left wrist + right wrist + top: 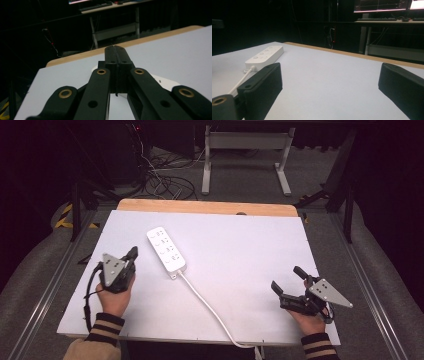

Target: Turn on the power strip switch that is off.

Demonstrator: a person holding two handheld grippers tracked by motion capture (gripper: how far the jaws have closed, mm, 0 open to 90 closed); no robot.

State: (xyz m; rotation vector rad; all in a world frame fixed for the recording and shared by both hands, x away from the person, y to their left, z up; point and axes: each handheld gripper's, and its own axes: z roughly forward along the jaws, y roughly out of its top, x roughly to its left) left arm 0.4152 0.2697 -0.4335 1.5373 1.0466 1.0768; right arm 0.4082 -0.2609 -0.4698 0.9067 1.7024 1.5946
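A white power strip (166, 249) lies on the table (250, 250), slanted, with its white cable (207, 307) running from its near end to the table's near edge. The left tongs (133, 253) hover just beside the strip's left long side, jaws pressed together and holding nothing; in the left gripper view the closed tips point across the strip's near end. The right tongs (286, 279) sit well to the right of the strip, near the table's right edge, jaws spread wide and empty, aimed toward the strip, which the right gripper view shows far off at the left. The step in hand looks like an approach to the power strip. To do it well, the left tongs should open before closing in, then straddle the strip across its narrow width rather than along its length, low enough for the pads to bear on the flat side walls. The cable is best left out of the bite, since it could drag or twist the strip. The right tongs could steady the strip's far end.
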